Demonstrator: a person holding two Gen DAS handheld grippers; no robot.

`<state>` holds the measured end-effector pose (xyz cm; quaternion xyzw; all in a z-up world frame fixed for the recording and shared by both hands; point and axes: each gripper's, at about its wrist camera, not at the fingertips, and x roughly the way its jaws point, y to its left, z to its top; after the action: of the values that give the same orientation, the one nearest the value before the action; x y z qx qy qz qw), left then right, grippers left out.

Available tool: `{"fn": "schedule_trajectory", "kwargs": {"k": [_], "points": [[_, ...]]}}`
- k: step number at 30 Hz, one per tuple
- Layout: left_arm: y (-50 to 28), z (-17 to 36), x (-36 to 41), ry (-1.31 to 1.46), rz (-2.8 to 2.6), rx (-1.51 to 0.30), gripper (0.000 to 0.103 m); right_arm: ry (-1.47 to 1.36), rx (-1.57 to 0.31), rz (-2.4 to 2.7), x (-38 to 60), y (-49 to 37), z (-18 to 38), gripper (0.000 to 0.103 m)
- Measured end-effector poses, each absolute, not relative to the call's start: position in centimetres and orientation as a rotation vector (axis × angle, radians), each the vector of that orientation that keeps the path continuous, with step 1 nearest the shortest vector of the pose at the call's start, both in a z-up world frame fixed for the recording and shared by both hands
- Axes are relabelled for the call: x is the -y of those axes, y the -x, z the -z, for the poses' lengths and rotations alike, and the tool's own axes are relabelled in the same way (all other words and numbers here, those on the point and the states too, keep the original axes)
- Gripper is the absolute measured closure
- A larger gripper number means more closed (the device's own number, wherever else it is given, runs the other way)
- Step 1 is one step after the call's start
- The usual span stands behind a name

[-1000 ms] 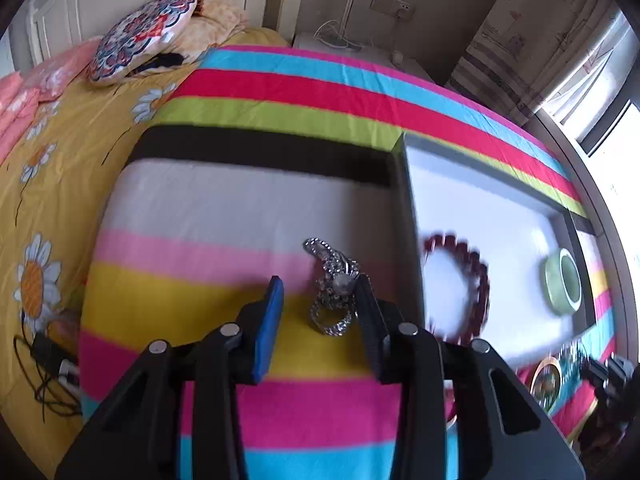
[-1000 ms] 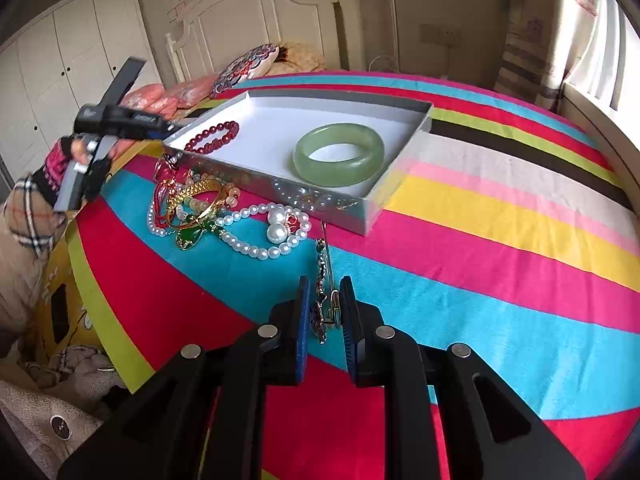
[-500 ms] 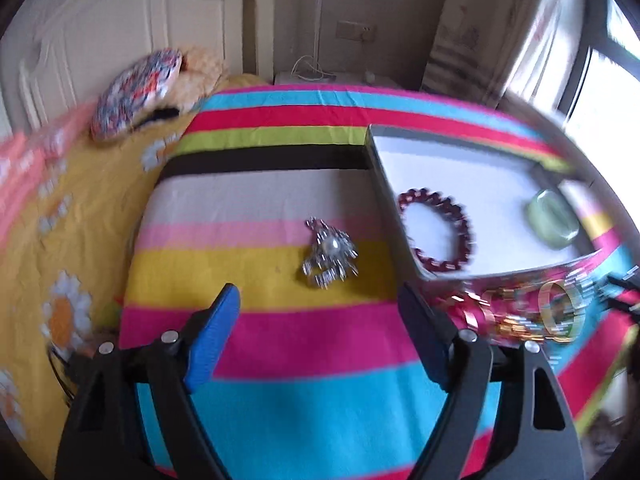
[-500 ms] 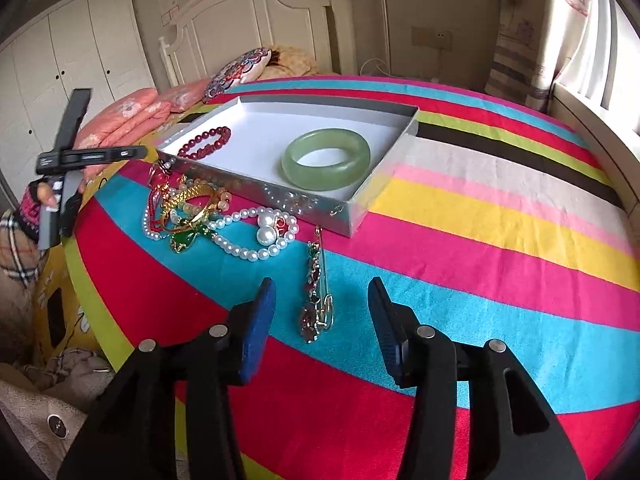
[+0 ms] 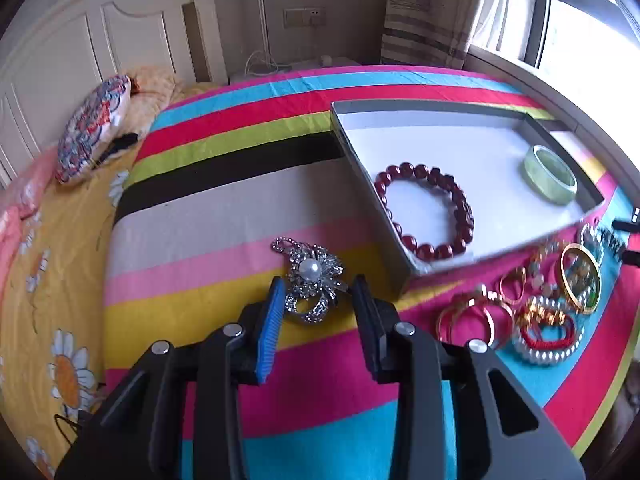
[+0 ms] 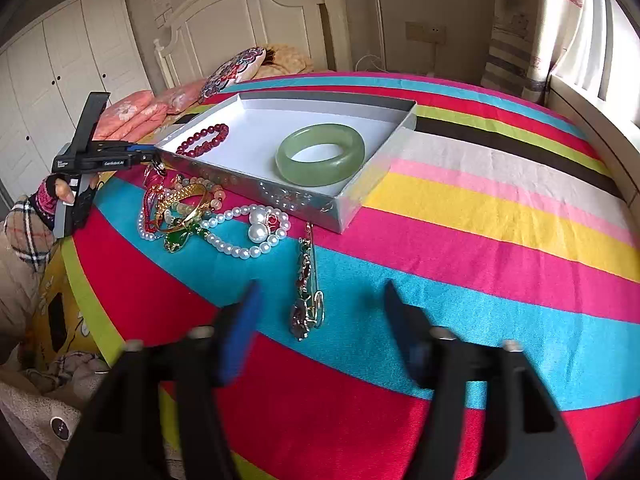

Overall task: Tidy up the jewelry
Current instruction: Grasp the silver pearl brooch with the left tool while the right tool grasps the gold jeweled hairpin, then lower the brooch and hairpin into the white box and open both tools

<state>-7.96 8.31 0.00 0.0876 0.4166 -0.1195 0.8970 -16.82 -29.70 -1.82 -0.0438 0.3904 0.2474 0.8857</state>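
A silver brooch [image 5: 312, 276] with a pearl centre lies on the striped bedspread. My left gripper [image 5: 318, 294] is closing on it, and both pads touch its sides. My right gripper [image 6: 320, 312] is opening. A long jewelled pin [image 6: 306, 292] lies untouched between its blurred fingers. A white box [image 5: 404, 276] [image 6: 280, 196] holds a red bead bracelet [image 5: 420, 170] [image 6: 204, 140] and a green jade bangle [image 5: 560, 196] [image 6: 320, 172]. In the right wrist view a hand holds the left gripper [image 6: 154, 156] beside the box's left end.
A heap of pearls, gold bangles and red bands [image 5: 540, 320] [image 6: 188, 208] lies in front of the box. A patterned pillow [image 5: 92, 132] and headboard are at the far end. A window is on the right. The person's checked sleeve [image 6: 28, 232] is at the bed's left edge.
My left gripper opened wide, rolled, then closed in around the brooch. My right jaws let go of the long pin and spread apart; the pin stays on the blue stripe.
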Motion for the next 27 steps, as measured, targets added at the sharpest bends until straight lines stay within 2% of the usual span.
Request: {"fn": "schedule_trajectory", "kwargs": {"k": [8,10,12,14,17,27], "points": [[13.2,-0.8,-7.6,-0.242,0.135,-0.746,0.069,0.143,-0.81,-0.533,27.9,17.3,1.4,0.035],[15.0,-1.4,-7.4,-0.234,0.114,-0.711,0.069,0.149,-0.815,-0.528,27.5,17.1,1.6,0.047],[16.5,-1.9,-7.1,-0.235,0.101,-0.679,0.069,0.169,-0.827,-0.513,27.1,17.0,2.0,0.069],[17.6,-2.3,-6.8,-0.224,0.111,-0.663,0.069,0.201,-0.816,-0.498,26.6,17.3,2.0,0.085],[18.8,-2.7,-6.1,-0.223,0.124,-0.643,0.069,0.2,-0.803,-0.494,26.6,17.7,1.7,0.09],[18.9,-3.9,-2.8,-0.248,0.196,-0.607,0.069,0.095,-0.75,-0.499,27.9,18.0,-0.5,0.09]]}}
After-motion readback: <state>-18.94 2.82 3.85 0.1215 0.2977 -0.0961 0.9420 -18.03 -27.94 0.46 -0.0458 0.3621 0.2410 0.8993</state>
